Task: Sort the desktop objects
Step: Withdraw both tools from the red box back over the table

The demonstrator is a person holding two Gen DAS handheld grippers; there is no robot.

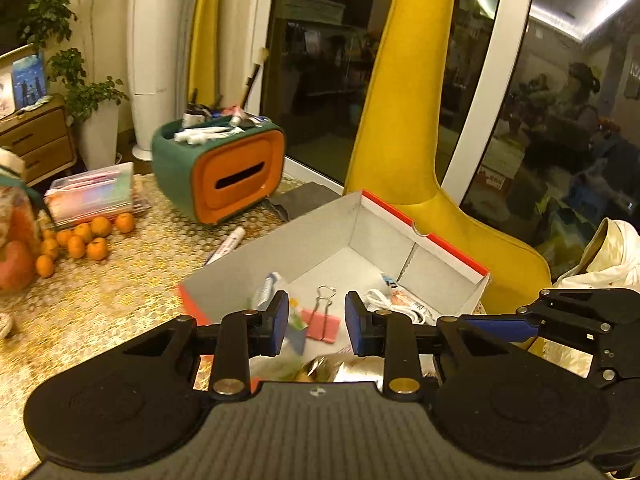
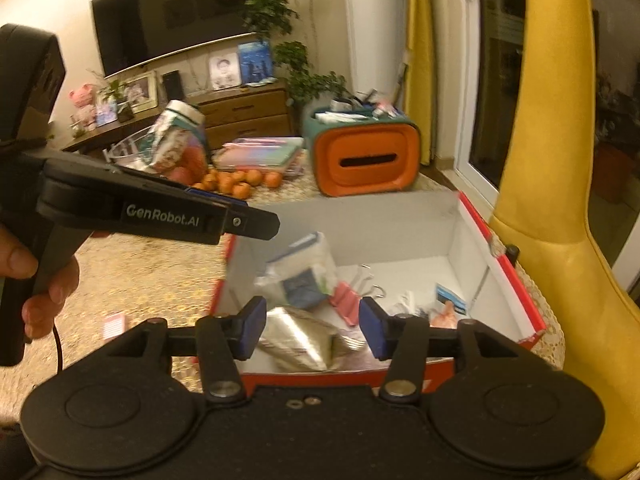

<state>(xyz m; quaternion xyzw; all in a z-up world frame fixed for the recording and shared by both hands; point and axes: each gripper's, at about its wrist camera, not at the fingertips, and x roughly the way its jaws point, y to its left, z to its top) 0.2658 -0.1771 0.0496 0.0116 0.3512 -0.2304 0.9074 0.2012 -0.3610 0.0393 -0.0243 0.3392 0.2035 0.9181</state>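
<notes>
A white cardboard box with red edges (image 1: 320, 248) (image 2: 472, 248) stands on the table. It holds a pink binder clip (image 1: 320, 322) (image 2: 345, 302), a silver foil packet (image 2: 296, 338) (image 1: 340, 368), a small tube (image 1: 267, 290), a plastic bag of items (image 2: 302, 276), a white cable (image 1: 380, 300) and a small card (image 2: 450, 298). My left gripper (image 1: 317, 322) is open and empty above the box's near side. My right gripper (image 2: 312, 326) is open and empty above the box's near edge. The left gripper's body (image 2: 160, 212) shows at the left of the right wrist view.
A green and orange organizer (image 1: 224, 172) (image 2: 366, 160) full of small items stands behind the box. A white marker (image 1: 230, 242) lies on the gold patterned tablecloth (image 1: 100, 312). Several tangerines (image 1: 86, 236) (image 2: 240, 182), a clear pencil case (image 1: 96, 194) and a yellow chair (image 1: 404, 128) are nearby.
</notes>
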